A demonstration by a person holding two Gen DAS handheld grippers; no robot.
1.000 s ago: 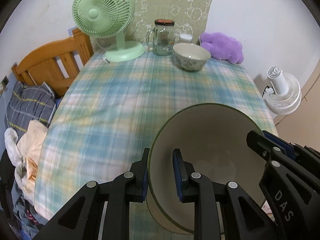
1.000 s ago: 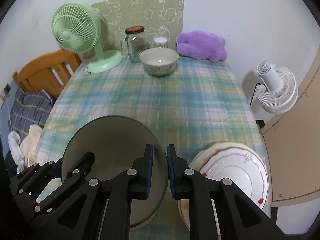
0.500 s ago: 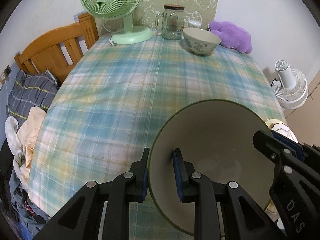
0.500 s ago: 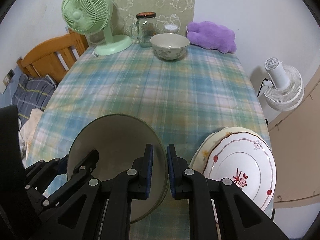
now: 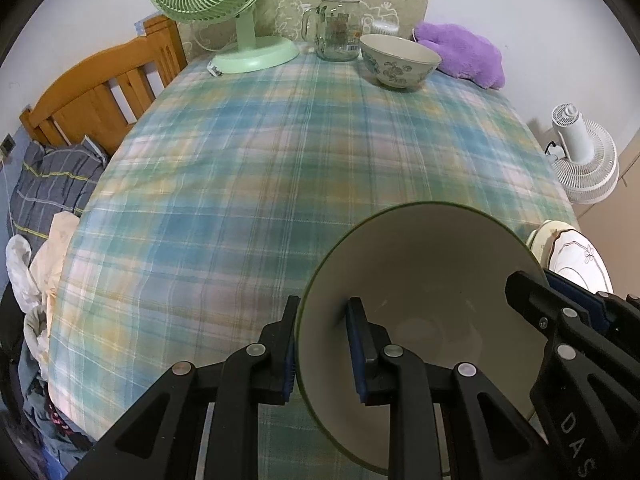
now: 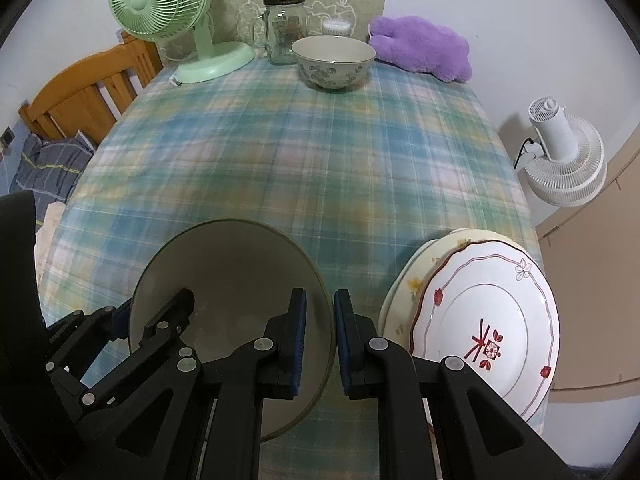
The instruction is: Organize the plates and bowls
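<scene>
Two grippers share one large bowl: cream inside, thin green rim, nothing in it, held over the near end of a table with a plaid cloth. The left gripper pinches its left rim, one pad outside, one inside. The right gripper pinches the opposite rim in the same way; raised letters "DAS" show on its body in the left view. To the right, touching nothing, lie stacked plates, the top one white with red flowers and a red character. At the far end stand a floral bowl, seemingly empty, a lidded glass jar with an unreadable label, a green fan and a purple plush toy.
</scene>
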